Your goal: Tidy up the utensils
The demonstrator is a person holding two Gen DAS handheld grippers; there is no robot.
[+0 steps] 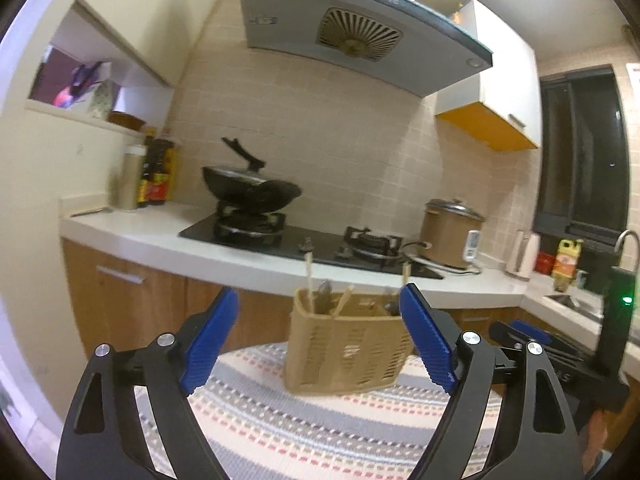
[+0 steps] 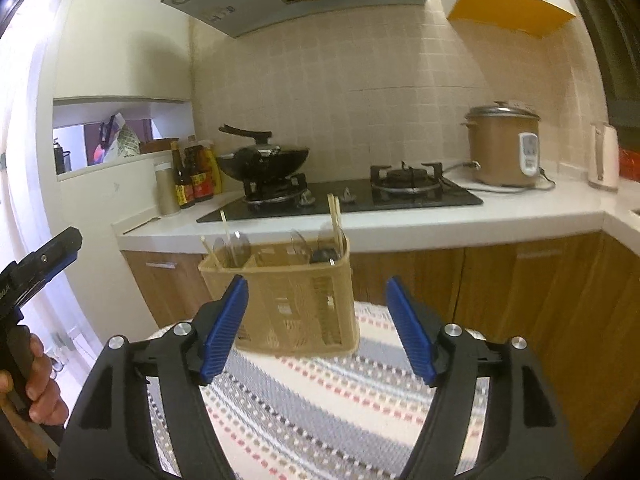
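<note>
Left gripper (image 1: 320, 340) and right gripper (image 2: 316, 328) both hanging wide, holding nothing, just short of utensil basket (image 1: 344, 344). Basket sitting on striped cloth (image 1: 320, 420) over table. Chopsticks (image 2: 335, 216), spoons standing inside: light, stiff, slippery; pinching upper stems looking best.

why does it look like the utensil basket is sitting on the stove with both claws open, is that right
Not quite. In the right wrist view the utensil basket sits on the striped cloth, in front of the stove. Both claws, left and right, are open.

Warm indoor light, bright ceiling glare top right, strong fisheye bending, dark corner vignette, slight blur
</note>
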